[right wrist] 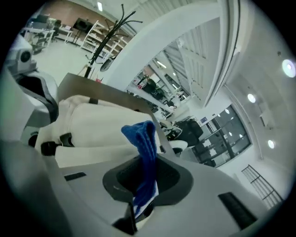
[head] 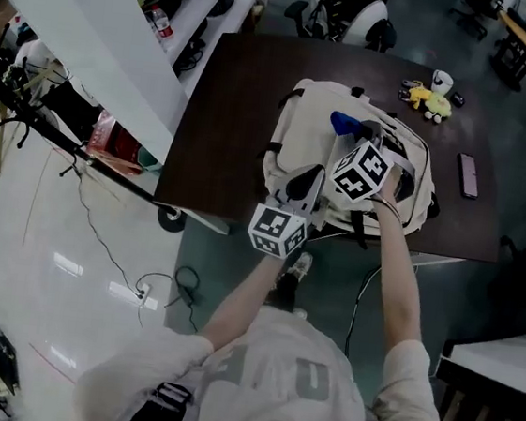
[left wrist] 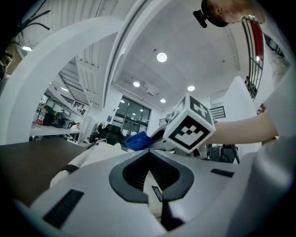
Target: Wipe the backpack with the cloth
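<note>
Fingers of the right gripper shut tight on the blue cloth. Cloth's long axis in line with those fingers, running out past the tips, with the folded end pointing up and away from them. Deep blue, nubbly, creased lengthwise, a paler edge showing low between the fingers.

Beyond and to the left of the right fingers, the backpack: cream, lying flat, with its long body stretched leftward and black buckles at the near corner. Seen from the head view, cloth held over the far half of the backpack, just ahead of the right gripper; whether touching or not, cannot tell.

Fingers of the left gripper pressed together on a pale strip of the backpack bearing a small label. Left gripper at the backpack's near side, close beside the right one.

Under everything, a dark brown bench. Well out past the right fingers, small yellow toys; off to their right, a phone lying flat.
</note>
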A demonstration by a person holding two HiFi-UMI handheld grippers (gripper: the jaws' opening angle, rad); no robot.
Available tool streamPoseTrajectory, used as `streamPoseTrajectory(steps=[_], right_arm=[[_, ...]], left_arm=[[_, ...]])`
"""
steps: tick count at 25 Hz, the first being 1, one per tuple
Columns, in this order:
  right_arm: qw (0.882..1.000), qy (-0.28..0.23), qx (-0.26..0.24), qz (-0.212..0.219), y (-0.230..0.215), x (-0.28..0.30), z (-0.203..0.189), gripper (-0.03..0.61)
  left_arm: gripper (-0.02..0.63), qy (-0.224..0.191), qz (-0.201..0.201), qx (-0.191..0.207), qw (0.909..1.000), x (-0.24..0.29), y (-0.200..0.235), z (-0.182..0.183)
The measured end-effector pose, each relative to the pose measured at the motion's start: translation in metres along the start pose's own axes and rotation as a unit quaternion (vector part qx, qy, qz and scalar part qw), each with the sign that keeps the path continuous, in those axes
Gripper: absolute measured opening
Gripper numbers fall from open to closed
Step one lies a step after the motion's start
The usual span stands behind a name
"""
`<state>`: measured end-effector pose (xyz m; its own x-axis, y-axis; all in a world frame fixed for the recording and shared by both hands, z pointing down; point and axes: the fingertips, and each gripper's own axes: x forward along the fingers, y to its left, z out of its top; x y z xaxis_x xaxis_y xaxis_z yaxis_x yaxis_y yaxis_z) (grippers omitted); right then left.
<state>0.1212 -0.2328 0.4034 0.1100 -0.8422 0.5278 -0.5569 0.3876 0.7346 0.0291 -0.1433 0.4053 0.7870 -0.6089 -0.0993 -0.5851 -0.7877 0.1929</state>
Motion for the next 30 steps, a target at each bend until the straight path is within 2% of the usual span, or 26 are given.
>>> streamPoseTrajectory(steps=[2, 4, 9, 13, 18, 22, 26, 30], right_arm=[[1.000, 0.009, -0.026, 0.011, 0.017, 0.026, -0.006, 0.041], [0.999, 0.010, -0.029, 0.015, 0.022, 0.048, -0.008, 0.041], [0.998, 0.012, -0.064, -0.001, 0.004, 0.090, -0.009, 0.041], [0.998, 0.005, -0.057, 0.014, -0.013, 0.107, -0.009, 0.041], [0.999, 0.024, -0.033, -0.020, -0.061, 0.122, -0.013, 0.043], [0.999, 0.032, -0.024, 0.008, -0.047, 0.138, -0.016, 0.041], [1.000, 0.020, -0.011, 0.011, -0.031, 0.131, -0.011, 0.043], [0.999, 0.006, -0.036, 0.023, -0.009, 0.106, -0.004, 0.043]], left_arm=[[0.005, 0.021, -0.007, 0.009, 0.9997, 0.016, 0.001, -0.012], [0.003, 0.032, -0.001, 0.011, 0.9994, 0.027, 0.009, -0.017], [0.004, 0.020, 0.021, -0.005, 0.9996, 0.045, 0.036, -0.018], [0.003, 0.022, 0.029, -0.005, 0.9993, 0.054, 0.041, -0.020], [0.003, 0.022, 0.029, -0.005, 0.9993, 0.056, 0.043, -0.022], [0.003, 0.019, 0.026, -0.015, 0.9994, 0.054, 0.042, -0.022], [0.003, 0.014, 0.021, -0.021, 0.9995, 0.054, 0.045, -0.021], [0.003, 0.005, 0.015, -0.025, 0.9996, 0.049, 0.047, -0.015]])
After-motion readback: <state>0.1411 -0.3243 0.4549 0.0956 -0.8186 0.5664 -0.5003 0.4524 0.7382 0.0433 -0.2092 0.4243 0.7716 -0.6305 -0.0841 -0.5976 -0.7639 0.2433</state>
